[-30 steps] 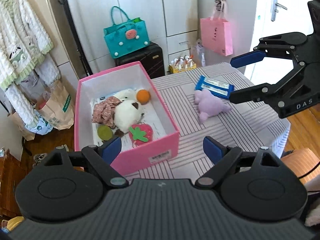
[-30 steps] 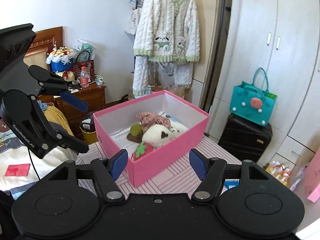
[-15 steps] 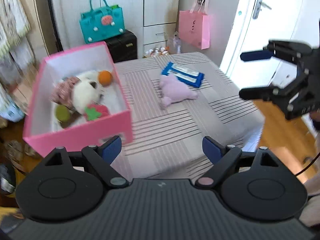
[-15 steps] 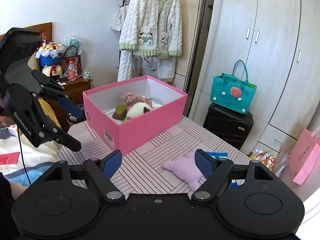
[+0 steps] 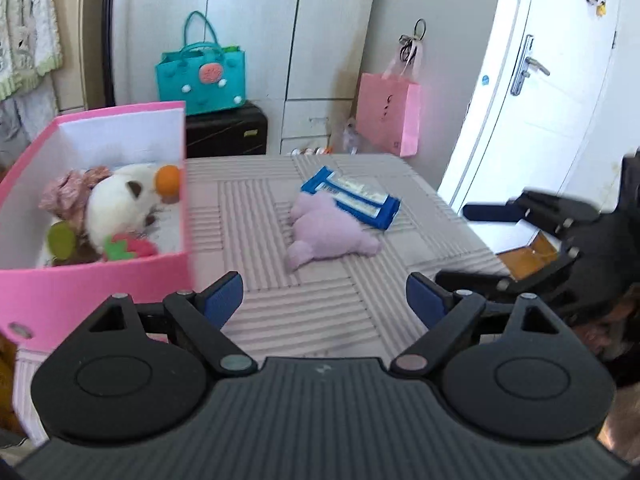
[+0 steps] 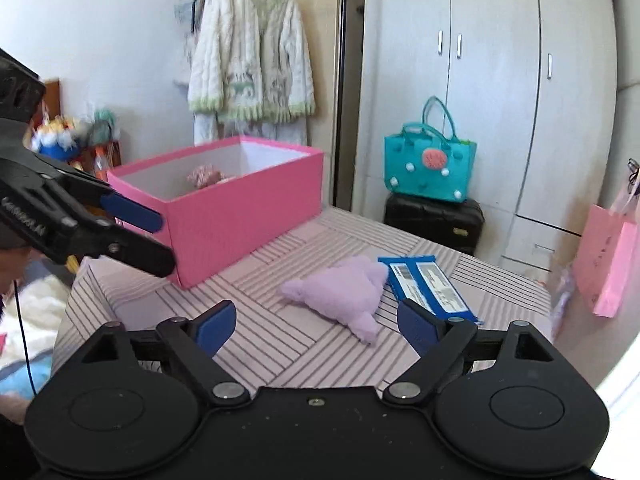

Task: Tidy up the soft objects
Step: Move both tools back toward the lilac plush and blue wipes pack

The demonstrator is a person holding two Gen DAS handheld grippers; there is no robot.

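Left gripper (image 5: 323,297): jaws wide apart, nothing between, above striped table (image 5: 256,208) next to pink box (image 5: 80,280)
Right gripper (image 6: 310,326): jaws opening, empty, aimed at purple plush (image 6: 346,292)
Purple plush lies flat on table mid-surface, apart from box, touching blue wipes pack (image 5: 352,196) behind it
Pink box at table's left end, open top; inside: white plush (image 5: 116,204), orange ball (image 5: 168,178), strawberry toy (image 5: 132,248), green ball (image 5: 62,240), pink fabric piece (image 5: 70,190)
Neither gripper touches plush
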